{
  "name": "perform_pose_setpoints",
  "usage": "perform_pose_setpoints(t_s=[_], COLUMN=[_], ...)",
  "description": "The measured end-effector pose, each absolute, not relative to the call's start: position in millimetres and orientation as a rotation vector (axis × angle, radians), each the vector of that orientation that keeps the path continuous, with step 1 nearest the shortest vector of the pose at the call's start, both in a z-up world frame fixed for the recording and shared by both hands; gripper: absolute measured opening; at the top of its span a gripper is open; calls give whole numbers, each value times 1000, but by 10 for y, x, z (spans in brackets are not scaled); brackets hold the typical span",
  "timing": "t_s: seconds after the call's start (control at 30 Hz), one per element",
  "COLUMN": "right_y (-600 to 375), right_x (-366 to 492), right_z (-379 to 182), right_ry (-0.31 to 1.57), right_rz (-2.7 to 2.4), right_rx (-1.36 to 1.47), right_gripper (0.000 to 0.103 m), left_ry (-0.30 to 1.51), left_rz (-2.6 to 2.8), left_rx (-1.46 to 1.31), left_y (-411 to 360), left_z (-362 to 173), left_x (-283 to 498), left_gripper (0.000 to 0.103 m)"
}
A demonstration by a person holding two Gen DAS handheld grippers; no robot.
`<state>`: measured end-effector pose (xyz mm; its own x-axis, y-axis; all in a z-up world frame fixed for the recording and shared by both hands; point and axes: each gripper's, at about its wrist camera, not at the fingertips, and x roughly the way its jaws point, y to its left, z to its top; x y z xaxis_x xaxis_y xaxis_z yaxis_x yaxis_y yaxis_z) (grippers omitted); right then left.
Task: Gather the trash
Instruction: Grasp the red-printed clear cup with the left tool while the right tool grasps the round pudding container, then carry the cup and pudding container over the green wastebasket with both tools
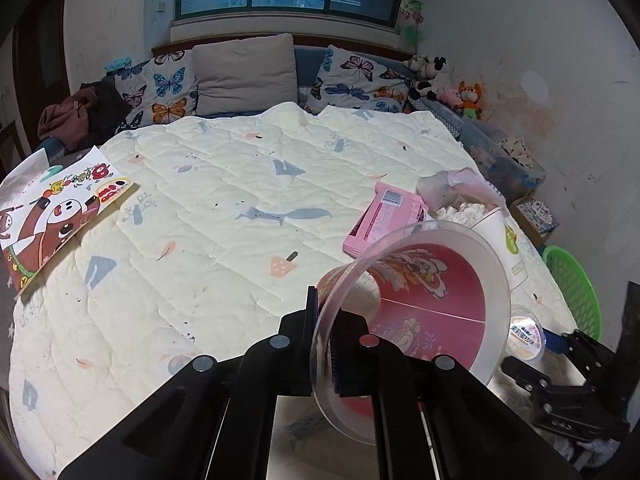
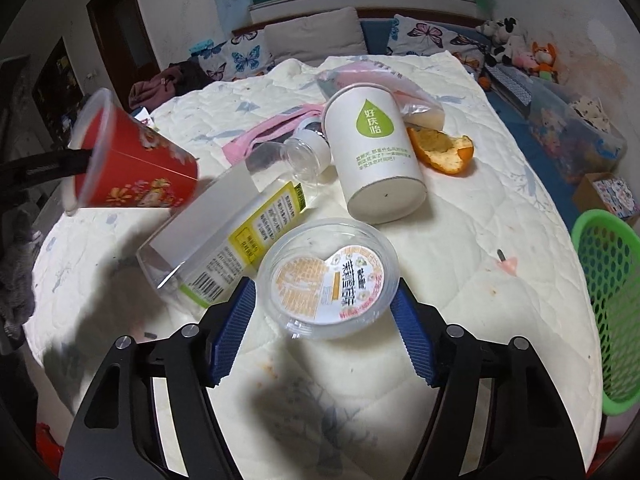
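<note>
My left hand-held gripper (image 1: 325, 354) is clamped on the rim of the red flowered plastic cup (image 1: 416, 304), which hangs tilted above the bed quilt (image 1: 208, 216). My right hand-held gripper (image 2: 324, 336) stands wide, its blue pads (image 2: 232, 332) on either side of the shallow clear dessert tub (image 2: 328, 278) lying on the quilt; I cannot tell whether they touch it. Just behind lie a clear bottle (image 2: 224, 240), a white paper cup (image 2: 376, 152) and orange peel (image 2: 444, 150). The green basket (image 2: 604, 308) sits at the bed's right edge.

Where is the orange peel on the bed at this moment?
In the right wrist view, the orange peel lies on the quilt right of centre, beside the tipped white paper cup, just below a plastic bag.
</note>
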<state>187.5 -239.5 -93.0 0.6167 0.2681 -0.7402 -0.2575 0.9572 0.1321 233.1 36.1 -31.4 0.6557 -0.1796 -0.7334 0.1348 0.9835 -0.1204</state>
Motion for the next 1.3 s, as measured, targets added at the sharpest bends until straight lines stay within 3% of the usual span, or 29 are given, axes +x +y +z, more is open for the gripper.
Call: perform_pose_setpoints(t_s=[0.63, 1.3], right_y=[-2536, -3976], right_x=[1731, 1220], right_z=[-807, -492], right_ry=[815, 717], right_rz=[313, 64], right_rx=[65, 208], right_gripper=[65, 65], left_ry=[795, 790], left_rz=[-255, -487], left_rx=[-67, 9], left_y=[267, -1015], left_z=[14, 221], left_x=[2103, 2112], left_gripper=[5, 5])
